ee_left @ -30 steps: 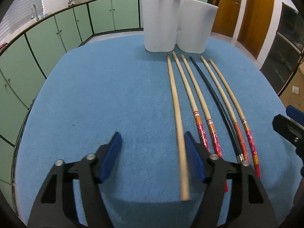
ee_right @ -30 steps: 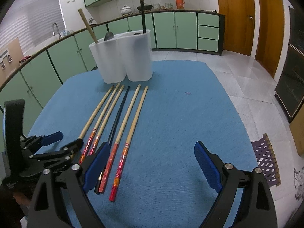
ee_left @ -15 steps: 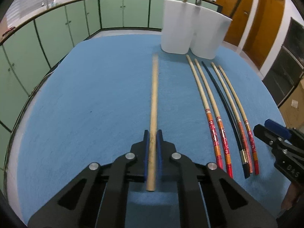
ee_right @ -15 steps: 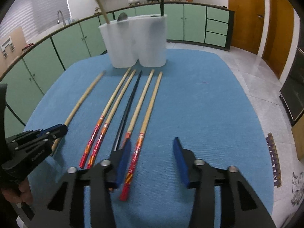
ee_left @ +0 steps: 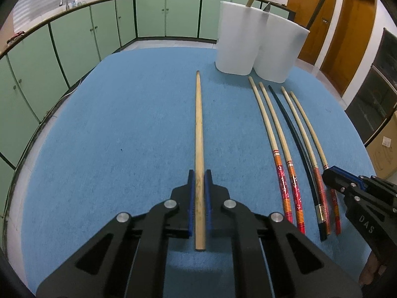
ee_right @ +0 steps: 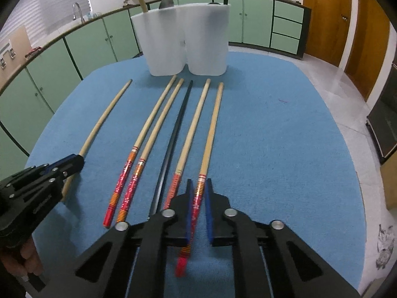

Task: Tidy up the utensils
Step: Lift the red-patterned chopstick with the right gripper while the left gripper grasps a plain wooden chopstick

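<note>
My left gripper (ee_left: 199, 181) is shut on a plain wooden chopstick (ee_left: 199, 129) that points toward the white holder (ee_left: 258, 47). My right gripper (ee_right: 198, 191) is shut on the rightmost red-handled chopstick (ee_right: 209, 136). Beside it lie three more red-handled chopsticks (ee_right: 146, 134) and a black chopstick (ee_right: 173, 134) in a row on the blue mat (ee_right: 273, 149). The white two-cup holder (ee_right: 183, 37) stands at the far end of the row, with a wooden stick and a black stick standing in it.
The blue mat (ee_left: 111, 124) covers a round table. Green cabinets (ee_left: 74, 37) curve around the left and back. Wooden doors (ee_left: 347, 24) are at the right. The left gripper shows in the right wrist view (ee_right: 64, 166).
The left gripper closed on the plain chopstick and drew it left, away from the row. The right gripper closed on the rightmost red-handled chopstick.
</note>
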